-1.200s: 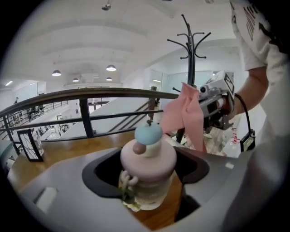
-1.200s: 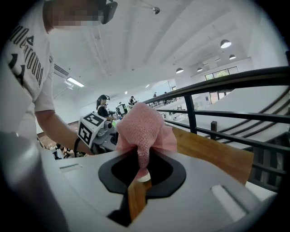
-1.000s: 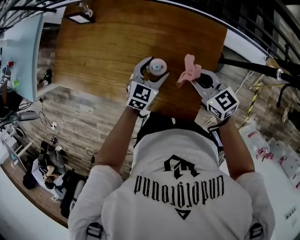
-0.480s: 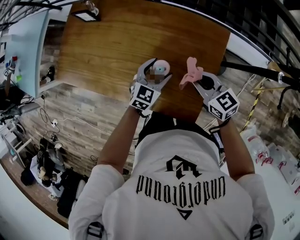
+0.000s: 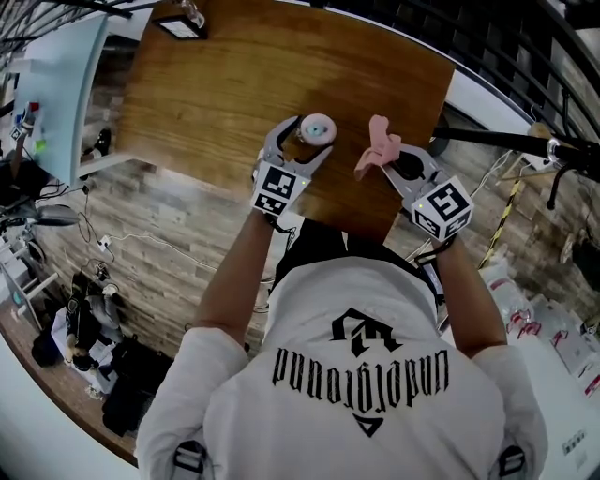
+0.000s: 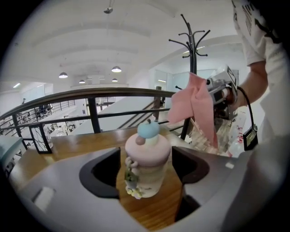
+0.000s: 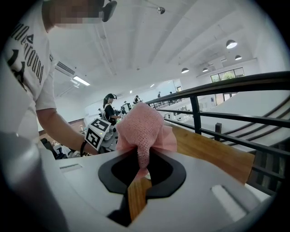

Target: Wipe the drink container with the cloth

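The drink container, a pink cup with a blue knob on its lid, stands on the wooden table near its front edge. My left gripper has a jaw on each side of the container, and the pads press against its sides. A pink cloth hangs bunched from my right gripper, just right of the container and apart from it. In the right gripper view the cloth is pinched between the shut jaws of the right gripper. The cloth also shows in the left gripper view.
A small framed object sits at the table's far left corner. A black railing runs behind the table, and a coat stand rises past it. The table's front edge lies just below both grippers, close to the person's body.
Both grippers have shifted slightly farther onto the table. The container stays between the left jaws and the cloth stays in the right jaws.
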